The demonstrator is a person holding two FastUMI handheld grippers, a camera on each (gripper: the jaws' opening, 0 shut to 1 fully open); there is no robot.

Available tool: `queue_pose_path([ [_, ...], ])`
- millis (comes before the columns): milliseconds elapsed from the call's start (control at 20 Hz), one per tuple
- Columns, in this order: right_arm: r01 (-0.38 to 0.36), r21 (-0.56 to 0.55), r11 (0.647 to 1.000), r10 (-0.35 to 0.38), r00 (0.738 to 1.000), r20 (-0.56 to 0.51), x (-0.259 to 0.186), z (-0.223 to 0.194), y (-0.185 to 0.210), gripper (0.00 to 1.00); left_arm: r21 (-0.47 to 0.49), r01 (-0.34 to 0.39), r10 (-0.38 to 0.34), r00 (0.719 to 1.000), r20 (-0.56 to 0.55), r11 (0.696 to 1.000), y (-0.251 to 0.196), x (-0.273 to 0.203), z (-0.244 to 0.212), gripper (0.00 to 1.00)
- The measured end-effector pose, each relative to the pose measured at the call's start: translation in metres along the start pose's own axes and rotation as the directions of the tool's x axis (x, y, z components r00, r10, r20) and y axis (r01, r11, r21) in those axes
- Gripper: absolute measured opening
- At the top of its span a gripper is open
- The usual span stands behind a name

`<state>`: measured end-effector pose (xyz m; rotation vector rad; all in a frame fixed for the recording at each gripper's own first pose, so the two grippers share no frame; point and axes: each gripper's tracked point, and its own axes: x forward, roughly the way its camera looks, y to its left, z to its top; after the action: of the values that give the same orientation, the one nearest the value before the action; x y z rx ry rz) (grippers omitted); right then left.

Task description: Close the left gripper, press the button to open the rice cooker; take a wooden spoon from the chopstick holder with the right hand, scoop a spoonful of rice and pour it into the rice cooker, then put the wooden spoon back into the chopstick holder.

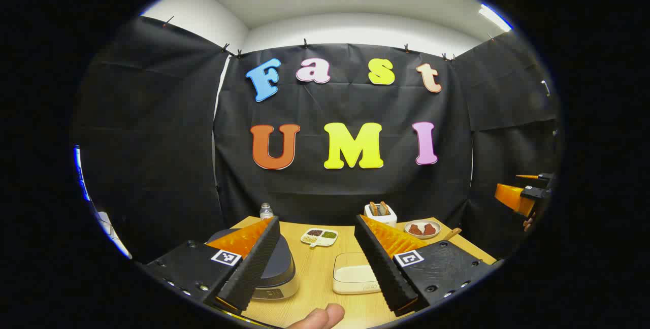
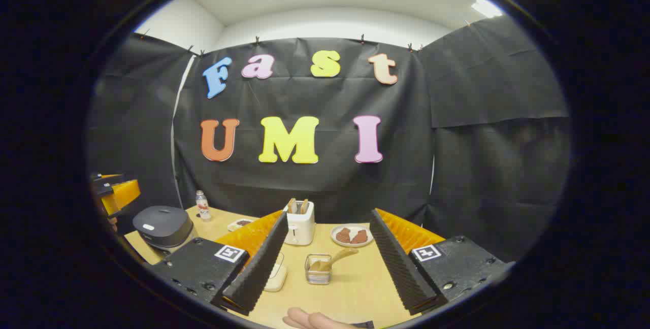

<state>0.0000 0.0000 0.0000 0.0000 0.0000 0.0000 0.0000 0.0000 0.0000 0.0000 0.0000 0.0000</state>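
I am seeing the left gripper's [image 1: 317,268] near finger covering much of the rice cooker [image 1: 277,273], so its button is staying hidden from me. The other finger is masking the right side of the white rice container [image 1: 353,273] near the table's [image 1: 315,288] front edge. In the right gripper view, the right gripper's [image 2: 330,268] finger is hiding most of that container, and the wooden spoon's [image 2: 337,258] bowl is sitting out of sight inside the chopstick holder [image 2: 318,269].

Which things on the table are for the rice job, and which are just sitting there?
For the job: rice cooker, lid shut; wooden spoon in the chopstick holder; white rice box.

Just sitting there: toaster, plate of brown food, small bottle, snack dish.
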Motion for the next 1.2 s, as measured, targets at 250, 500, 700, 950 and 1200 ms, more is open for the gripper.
queue_pose_path([
  [250,-0.014,-0.005,1.0,0.014,1.0,-0.002,-0.001,-0.008,0.001,1.0,-0.006,-0.017,0.017,1.0,0.012,1.0,0.007,-0.004,-0.002,0.94],
  [500,-0.013,-0.014,1.0,0.014,1.0,0.015,-0.005,-0.007,-0.001,1.0,-0.026,-0.015,0.016,1.0,0.01,1.0,0.011,-0.004,-0.007,0.94],
  [700,-0.01,-0.01,1.0,0.01,1.0,0.024,-0.011,-0.006,-0.008,1.0,-0.016,-0.019,0.02,0.999,0.04,1.0,0.014,-0.013,0.0,0.94],
  [950,-0.003,-0.005,1.0,0.003,0.999,0.035,-0.022,-0.005,-0.015,1.0,-0.009,-0.031,0.031,0.998,0.051,0.999,0.016,-0.018,0.0,0.94],
  [1200,0.001,-0.008,1.0,0.0,0.999,0.042,-0.029,-0.005,-0.021,1.0,-0.031,-0.018,0.02,0.998,0.056,0.999,0.014,-0.017,-0.005,0.94],
])
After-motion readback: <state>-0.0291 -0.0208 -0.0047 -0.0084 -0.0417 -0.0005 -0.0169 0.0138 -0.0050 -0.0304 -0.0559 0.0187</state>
